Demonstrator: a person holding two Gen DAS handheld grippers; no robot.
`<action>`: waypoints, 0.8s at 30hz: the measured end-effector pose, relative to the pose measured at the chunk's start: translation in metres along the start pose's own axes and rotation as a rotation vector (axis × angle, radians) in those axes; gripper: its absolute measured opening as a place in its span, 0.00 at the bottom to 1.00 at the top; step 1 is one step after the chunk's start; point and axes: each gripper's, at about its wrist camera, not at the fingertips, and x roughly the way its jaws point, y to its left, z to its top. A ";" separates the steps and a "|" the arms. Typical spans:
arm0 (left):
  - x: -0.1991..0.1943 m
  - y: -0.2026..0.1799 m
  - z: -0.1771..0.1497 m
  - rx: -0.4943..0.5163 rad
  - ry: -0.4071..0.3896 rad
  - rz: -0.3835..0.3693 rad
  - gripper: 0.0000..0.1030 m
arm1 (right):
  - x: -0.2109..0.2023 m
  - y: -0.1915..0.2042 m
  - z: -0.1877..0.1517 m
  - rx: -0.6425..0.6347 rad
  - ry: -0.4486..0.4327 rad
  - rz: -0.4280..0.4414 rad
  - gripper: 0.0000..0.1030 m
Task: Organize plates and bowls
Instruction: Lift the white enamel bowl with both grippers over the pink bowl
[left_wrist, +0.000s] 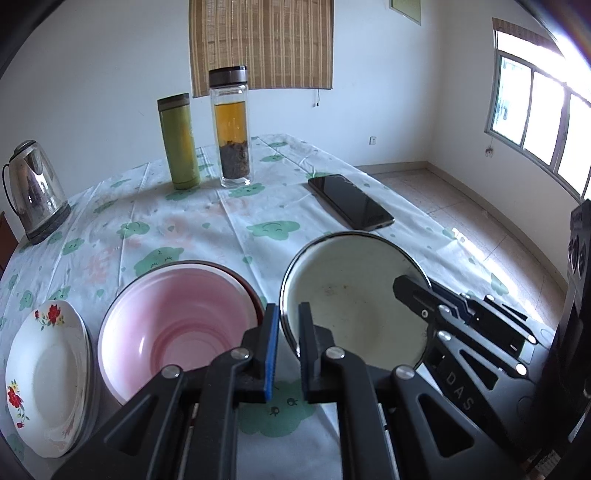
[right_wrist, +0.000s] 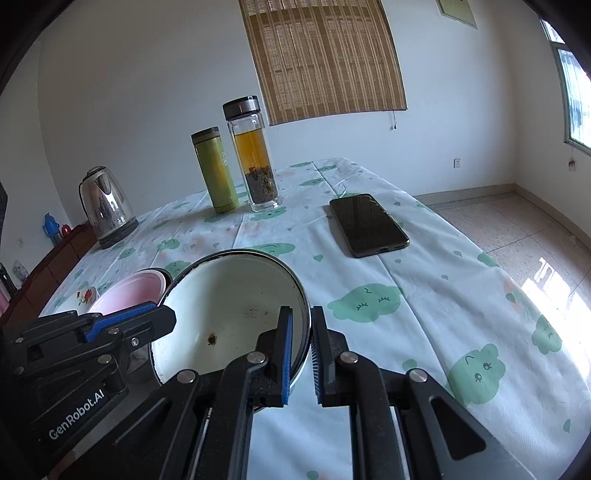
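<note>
Both grippers clamp the white enamel bowl rim: left gripper on its left side, right gripper on its right, near the table's front edge.

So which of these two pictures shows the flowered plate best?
The left wrist view: the flowered plate lies nearly whole at the left edge, beside the pink bowl, red flowers clear on its rim. In the right wrist view only a sliver of it peeks out behind the left gripper.
</note>
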 end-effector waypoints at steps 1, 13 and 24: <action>-0.001 0.001 0.000 -0.001 -0.002 -0.002 0.06 | -0.002 0.000 0.000 0.002 -0.008 0.006 0.10; -0.017 0.005 -0.001 0.005 -0.054 0.016 0.06 | -0.013 0.009 0.003 -0.022 -0.077 0.040 0.10; -0.040 0.023 -0.001 -0.032 -0.120 0.051 0.06 | -0.030 0.035 0.001 -0.111 -0.177 0.079 0.11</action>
